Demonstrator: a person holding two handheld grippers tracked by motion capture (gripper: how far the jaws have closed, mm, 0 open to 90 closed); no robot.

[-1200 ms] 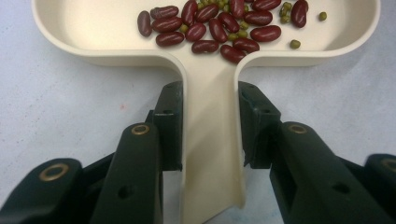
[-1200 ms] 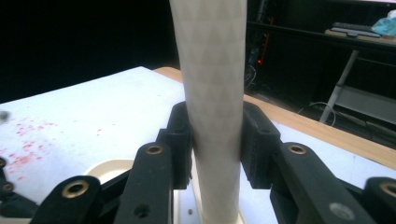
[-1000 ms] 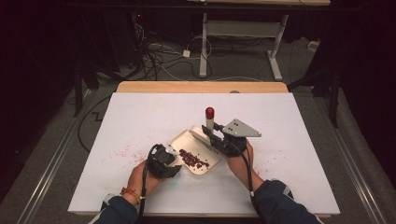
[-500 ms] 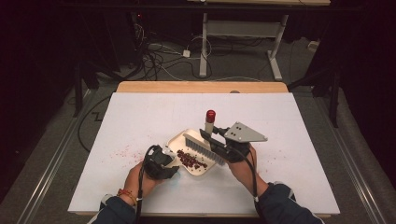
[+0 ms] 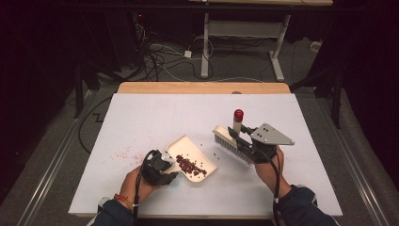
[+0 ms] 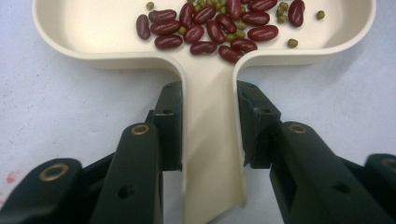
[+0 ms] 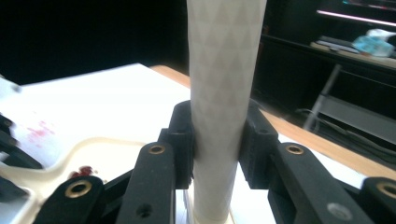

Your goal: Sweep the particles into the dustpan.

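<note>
Mid-sweep: left tool (image 5: pixel 165 165) clenched on dustpan (image 5: pixel 190 153) handle, pan flat on worktop (image 5: pixel 141 122) holding beans (image 5: pixel 189 165); right tool (image 5: pixel 245 141) clamping brush (image 5: pixel 229 142) handle, lifted aside; next, lower bristles behind stray beans (image 5: pixel 212 153) and sweep panward.

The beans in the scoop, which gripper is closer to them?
Left. The left gripper clamps the dustpan handle just below the beans; the right gripper, holding the brush, is off to the side.

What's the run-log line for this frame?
left gripper: shut on dustpan handle | right gripper: shut on brush handle | beans: in pan, few loose on table
</note>
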